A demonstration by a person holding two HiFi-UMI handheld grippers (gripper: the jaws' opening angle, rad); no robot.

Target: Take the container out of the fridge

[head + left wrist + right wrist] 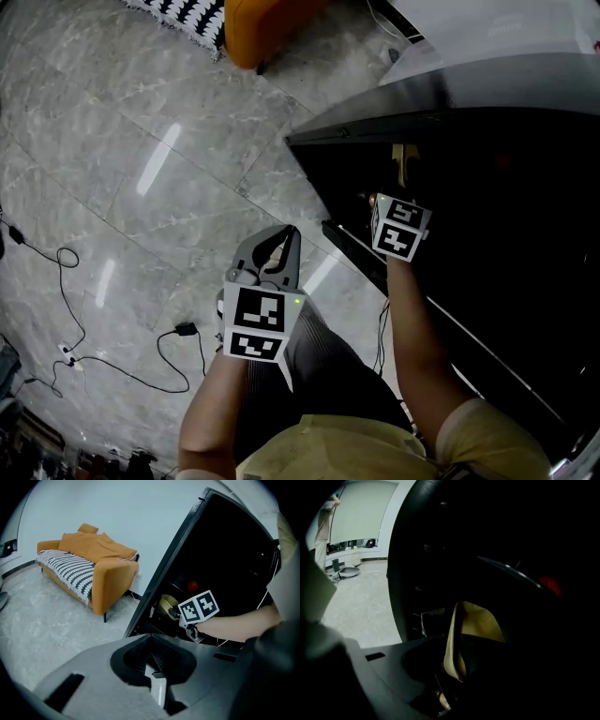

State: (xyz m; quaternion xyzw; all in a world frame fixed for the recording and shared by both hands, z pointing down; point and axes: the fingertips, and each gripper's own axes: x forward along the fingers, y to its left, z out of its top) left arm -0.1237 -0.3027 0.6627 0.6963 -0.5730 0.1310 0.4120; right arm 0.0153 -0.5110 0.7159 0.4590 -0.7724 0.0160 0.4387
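Reading from left to right: at 8 o'clock in the head view we are seeing a black cable [141, 375] lying in loops on the pale marble floor [141, 141]. At 12 o'clock an orange sofa [93, 569] is standing, with a black-and-white striped throw [65, 571] over its seat. Just below the centre we are holding the left gripper [291, 232] over the floor, pointing towards 12 o'clock; its jaws are resting together with nothing between them. To the right, from 1 to 4 o'clock, the black fridge [225, 550] is standing open, and its inside is showing very dark. Our right forearm [412, 337] is reaching into it towards 12 o'clock, carrying the right gripper [452, 667], whose marker cube [401, 228] is sitting at the edge of the opening. In the right gripper view its jaws are pressing on the wall of the cream-coloured container [473, 630], one jaw lying inside the rim. The container is sitting inside the fridge, low and near the front. At 2 o'clock from it a small red object [548, 584] is showing deeper in the dark; we cannot tell what it is.
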